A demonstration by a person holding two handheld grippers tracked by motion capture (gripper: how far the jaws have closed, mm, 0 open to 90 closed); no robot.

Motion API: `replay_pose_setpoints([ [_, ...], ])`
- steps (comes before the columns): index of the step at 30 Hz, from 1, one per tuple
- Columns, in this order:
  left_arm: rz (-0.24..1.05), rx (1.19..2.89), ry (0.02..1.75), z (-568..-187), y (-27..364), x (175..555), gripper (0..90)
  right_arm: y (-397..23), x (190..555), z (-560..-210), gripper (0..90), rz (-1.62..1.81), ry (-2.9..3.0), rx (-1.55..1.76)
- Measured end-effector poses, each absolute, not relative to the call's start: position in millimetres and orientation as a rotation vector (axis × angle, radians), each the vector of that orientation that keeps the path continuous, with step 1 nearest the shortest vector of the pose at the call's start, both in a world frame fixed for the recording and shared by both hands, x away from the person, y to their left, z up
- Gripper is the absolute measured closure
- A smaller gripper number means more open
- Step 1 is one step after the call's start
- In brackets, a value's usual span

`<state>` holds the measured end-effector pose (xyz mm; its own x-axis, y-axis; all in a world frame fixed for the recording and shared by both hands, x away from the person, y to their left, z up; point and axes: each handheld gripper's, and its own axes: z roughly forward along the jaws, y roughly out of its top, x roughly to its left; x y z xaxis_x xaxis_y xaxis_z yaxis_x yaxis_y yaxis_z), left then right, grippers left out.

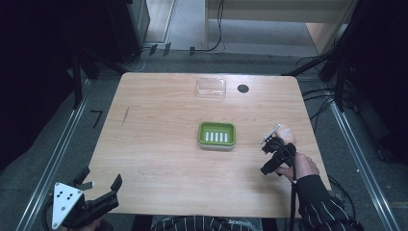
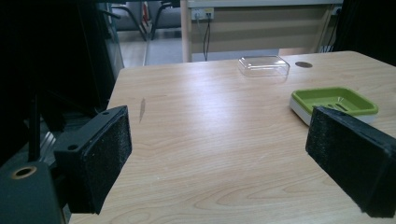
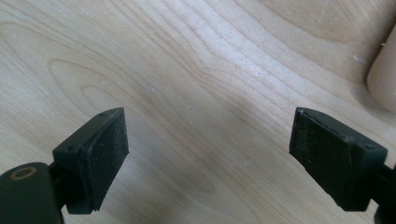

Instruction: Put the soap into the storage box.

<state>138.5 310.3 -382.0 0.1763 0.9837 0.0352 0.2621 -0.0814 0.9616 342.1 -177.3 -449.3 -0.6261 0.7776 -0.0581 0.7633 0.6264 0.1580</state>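
No legible text, labels, brand marks or numbers anywhere in the three views. Green tray (image 1: pixel 217 134), clear lid (image 1: pixel 210 87) and wooden table (image 1: pixel 159 144) are all unmarked. The wall socket plate (image 2: pixel 202 13) behind the table in the left gripper view is too small and blurred to read.

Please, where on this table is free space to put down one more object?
The widest bare patch lies left of the green soap dish, as far as the table's left edge. Also free: the strip between the dish and the clear lid. More crowded: the right side, around the right tool.
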Motion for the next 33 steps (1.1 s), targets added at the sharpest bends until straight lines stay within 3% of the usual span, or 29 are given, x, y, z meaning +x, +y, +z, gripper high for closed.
replay_pose_setpoints([
  [33, 0.982, 1.539, 1.244, -381.6, 309.5, 139.1, 7.2, -208.3, 387.8, -434.1, 10.9, 0.195, 2.604, 1.404],
])
